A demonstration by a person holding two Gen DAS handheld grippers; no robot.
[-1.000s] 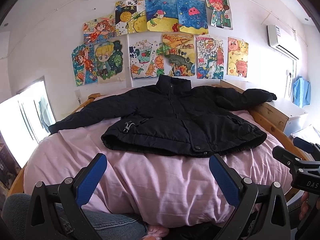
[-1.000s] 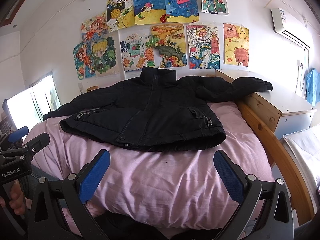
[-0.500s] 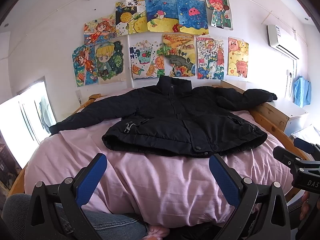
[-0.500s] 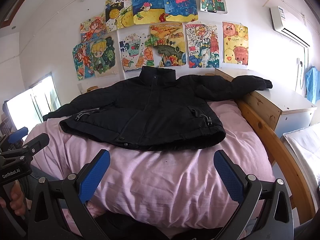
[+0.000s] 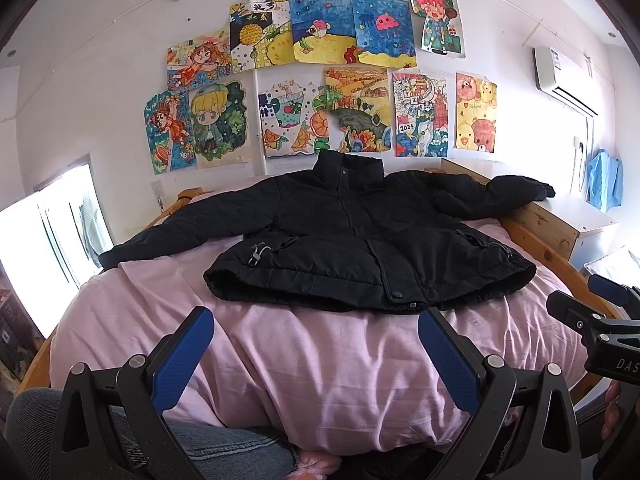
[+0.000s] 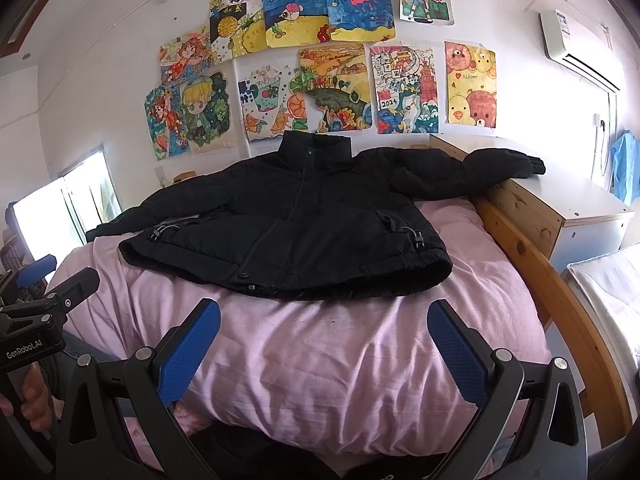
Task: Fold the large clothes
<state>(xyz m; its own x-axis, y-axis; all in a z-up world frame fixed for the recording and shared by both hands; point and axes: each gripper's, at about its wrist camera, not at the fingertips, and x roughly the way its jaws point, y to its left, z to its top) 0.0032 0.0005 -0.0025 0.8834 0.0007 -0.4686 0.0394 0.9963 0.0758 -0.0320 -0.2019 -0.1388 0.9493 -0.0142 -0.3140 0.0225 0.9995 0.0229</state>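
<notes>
A black padded jacket [image 5: 352, 236] lies flat, front up, on a pink bed cover [image 5: 320, 360], collar toward the wall, both sleeves spread out. It also shows in the right wrist view [image 6: 296, 220]. Its right sleeve end [image 6: 508, 164] rests on a wooden cabinet. My left gripper [image 5: 316, 336] is open and empty, held before the near edge of the bed, short of the hem. My right gripper [image 6: 324, 328] is open and empty, likewise short of the hem. Each gripper shows at the edge of the other's view.
A wooden bed rail [image 6: 532, 268] runs along the right side. A white-topped wooden cabinet [image 6: 568, 204] stands beyond it. A window [image 5: 52, 236] is on the left. Drawings [image 5: 344, 80] cover the wall. The person's jeans-clad knee [image 5: 200, 452] is below the left gripper.
Both grippers have tilted or moved very slightly, with the jacket shifting a little in view. The jacket itself has not moved and both grippers stay open.
</notes>
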